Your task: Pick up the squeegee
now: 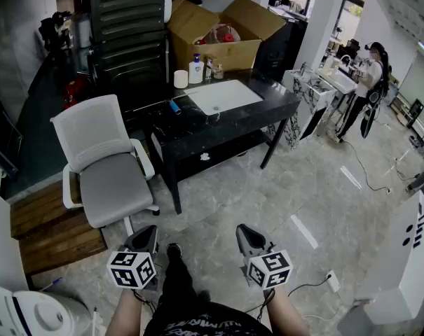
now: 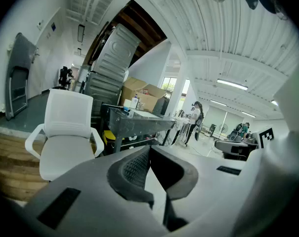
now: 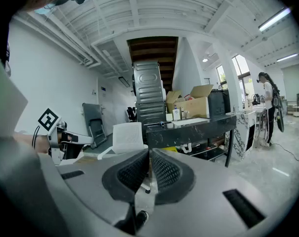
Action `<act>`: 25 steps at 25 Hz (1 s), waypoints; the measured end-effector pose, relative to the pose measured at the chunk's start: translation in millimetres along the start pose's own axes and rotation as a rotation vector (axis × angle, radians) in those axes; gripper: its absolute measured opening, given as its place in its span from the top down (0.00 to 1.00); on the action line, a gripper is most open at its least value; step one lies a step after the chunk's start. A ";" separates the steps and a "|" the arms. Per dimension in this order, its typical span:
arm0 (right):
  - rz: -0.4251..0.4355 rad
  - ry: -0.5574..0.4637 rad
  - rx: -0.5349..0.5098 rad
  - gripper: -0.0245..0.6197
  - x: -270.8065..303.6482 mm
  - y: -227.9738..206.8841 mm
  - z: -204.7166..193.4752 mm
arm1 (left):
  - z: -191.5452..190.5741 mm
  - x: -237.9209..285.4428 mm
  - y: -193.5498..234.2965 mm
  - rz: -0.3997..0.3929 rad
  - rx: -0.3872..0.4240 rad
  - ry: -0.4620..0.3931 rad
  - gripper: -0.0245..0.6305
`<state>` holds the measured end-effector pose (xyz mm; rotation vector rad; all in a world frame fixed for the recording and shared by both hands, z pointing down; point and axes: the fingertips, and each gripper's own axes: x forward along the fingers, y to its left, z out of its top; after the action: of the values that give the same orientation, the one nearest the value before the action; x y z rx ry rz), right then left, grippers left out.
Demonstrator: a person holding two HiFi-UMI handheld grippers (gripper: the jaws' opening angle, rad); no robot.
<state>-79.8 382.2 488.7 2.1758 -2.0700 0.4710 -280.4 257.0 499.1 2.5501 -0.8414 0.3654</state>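
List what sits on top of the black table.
A white panel, a pump bottle, a white roll, small jars and a blue-tipped tool. Whatever lies behind the cardboard box is hidden.

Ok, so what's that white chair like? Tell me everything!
The chair is a white office chair with a tall back, a pale seat and two curved armrests. Nobody sits in it. It stands upright on the floor, close to the left end of the black table, beside a wooden step. Its base is mostly hidden under the seat.

Chair [image 1: 103, 159] left of table [image 1: 197, 128], box [image 1: 219, 37] behind
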 end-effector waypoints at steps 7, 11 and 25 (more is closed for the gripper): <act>0.010 0.000 0.010 0.88 10.7 -6.2 0.3 | 4.9 10.9 -4.4 -0.013 0.027 0.007 0.93; 0.016 0.000 0.009 0.88 22.0 -6.4 4.9 | 8.5 15.9 0.5 -0.013 0.035 0.014 0.93; 0.001 -0.017 -0.001 0.88 130.9 -48.9 38.1 | 71.4 123.2 63.7 -0.013 0.040 0.017 0.93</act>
<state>-22.1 249.6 497.4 2.1866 -2.0793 0.4533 -215.2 115.2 502.6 2.5845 -0.8188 0.4039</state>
